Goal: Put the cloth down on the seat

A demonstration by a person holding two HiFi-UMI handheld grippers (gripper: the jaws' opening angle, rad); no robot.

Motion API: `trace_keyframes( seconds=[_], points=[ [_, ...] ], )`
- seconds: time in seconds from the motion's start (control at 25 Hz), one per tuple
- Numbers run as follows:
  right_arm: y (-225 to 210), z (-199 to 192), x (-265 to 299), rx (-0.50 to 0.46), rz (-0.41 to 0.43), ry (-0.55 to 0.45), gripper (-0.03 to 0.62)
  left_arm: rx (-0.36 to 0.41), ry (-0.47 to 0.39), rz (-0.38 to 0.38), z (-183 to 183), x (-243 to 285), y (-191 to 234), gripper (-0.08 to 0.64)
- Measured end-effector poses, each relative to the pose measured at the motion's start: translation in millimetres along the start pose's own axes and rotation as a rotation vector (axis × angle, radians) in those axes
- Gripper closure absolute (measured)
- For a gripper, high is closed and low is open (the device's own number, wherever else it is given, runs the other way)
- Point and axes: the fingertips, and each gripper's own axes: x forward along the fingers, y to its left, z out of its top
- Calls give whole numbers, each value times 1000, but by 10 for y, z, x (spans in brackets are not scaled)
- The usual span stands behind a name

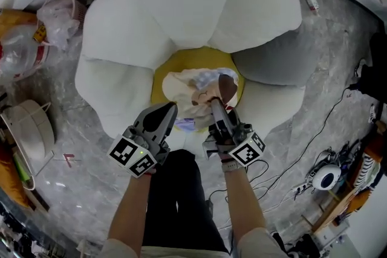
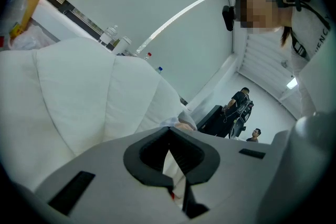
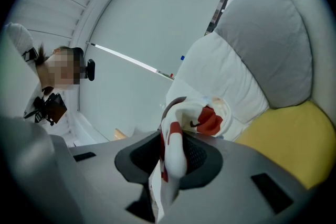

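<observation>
The seat is a flower-shaped cushion with white petals [image 1: 181, 3], one grey petal [image 1: 272, 60] and a yellow centre [image 1: 199, 56]. A cream cloth [image 1: 193, 86] with red and brown patches hangs bunched just over that centre, stretched between both grippers. My left gripper [image 1: 169, 107] is shut on a thin edge of the cloth [image 2: 172, 168], with a white petal [image 2: 79, 92] beyond it. My right gripper [image 1: 214, 103] is shut on a thicker fold of cloth [image 3: 210, 118], next to the yellow centre [image 3: 283, 139] and grey petal [image 3: 273, 44].
Plastic bags [image 1: 24, 45] and a white basket [image 1: 30, 130] lie on the marble floor at the left. Cables [image 1: 314, 148] and a round white device [image 1: 326, 178] lie at the right. The person's dark trousers [image 1: 175, 202] stand just before the seat. Two people [image 2: 239, 107] are far off.
</observation>
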Motion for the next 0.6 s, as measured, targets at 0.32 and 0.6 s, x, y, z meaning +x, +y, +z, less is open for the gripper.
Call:
trace_keyframes(
  seconds=[0.32,0.6],
  points=[
    [-421,-92,-79,17,-60,11,505,-26,-15,36,-171,119,180,546],
    [-783,-120,-137,29,-110,-1,505,-40,5,43,-415,239,252,546]
  ],
)
